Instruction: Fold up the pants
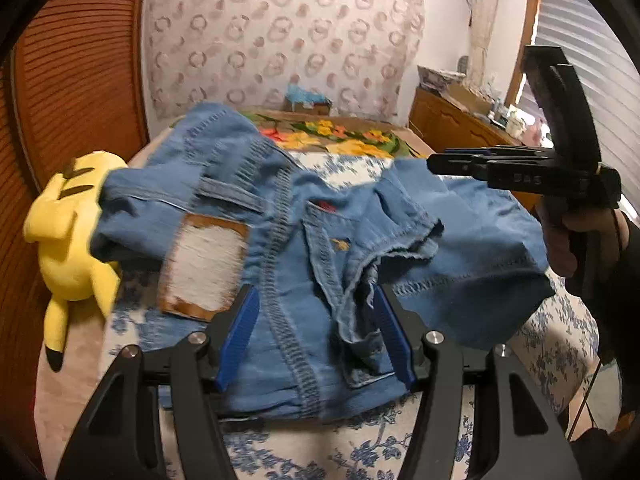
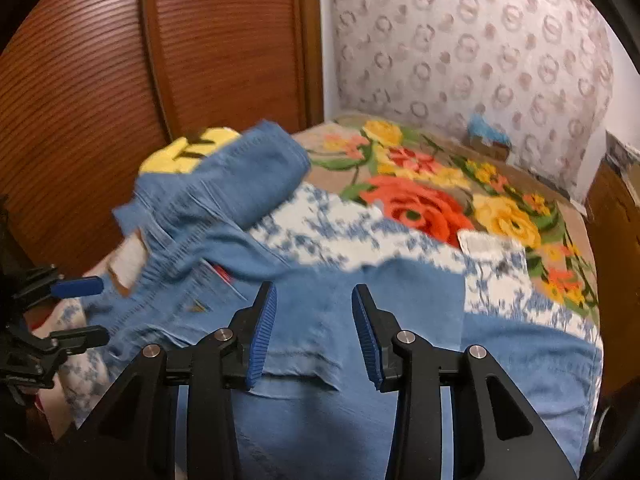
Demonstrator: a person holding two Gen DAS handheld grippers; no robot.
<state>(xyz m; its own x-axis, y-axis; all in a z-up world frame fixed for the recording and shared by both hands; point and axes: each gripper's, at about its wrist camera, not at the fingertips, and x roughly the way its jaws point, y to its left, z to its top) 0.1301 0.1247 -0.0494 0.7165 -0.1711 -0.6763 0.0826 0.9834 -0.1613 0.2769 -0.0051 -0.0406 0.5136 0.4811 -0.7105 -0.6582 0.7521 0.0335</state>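
Note:
Blue denim pants (image 1: 296, 240) lie crumpled on the bed, waistband and tan leather patch (image 1: 200, 264) facing up. My left gripper (image 1: 315, 292) hangs over the waist area with its blue pads (image 1: 240, 332) wide apart; denim lies between them and neither pad presses on it. From the right wrist view the left gripper (image 2: 102, 308) shows at the left edge, fingers apart. My right gripper (image 2: 315, 288) is open above a folded pant leg (image 2: 320, 320), gripping nothing. In the left wrist view the right gripper (image 1: 434, 162) reaches in from the right, held by a hand (image 1: 568, 240).
A yellow plush toy (image 1: 68, 240) lies at the pants' left, against the wooden wardrobe door (image 2: 120, 80). The bed has a blue-flowered white cover (image 1: 360, 452) and a bright flower blanket (image 2: 420, 200). A patterned headboard (image 1: 280, 40) stands behind. A wooden dresser (image 1: 452, 120) is at the right.

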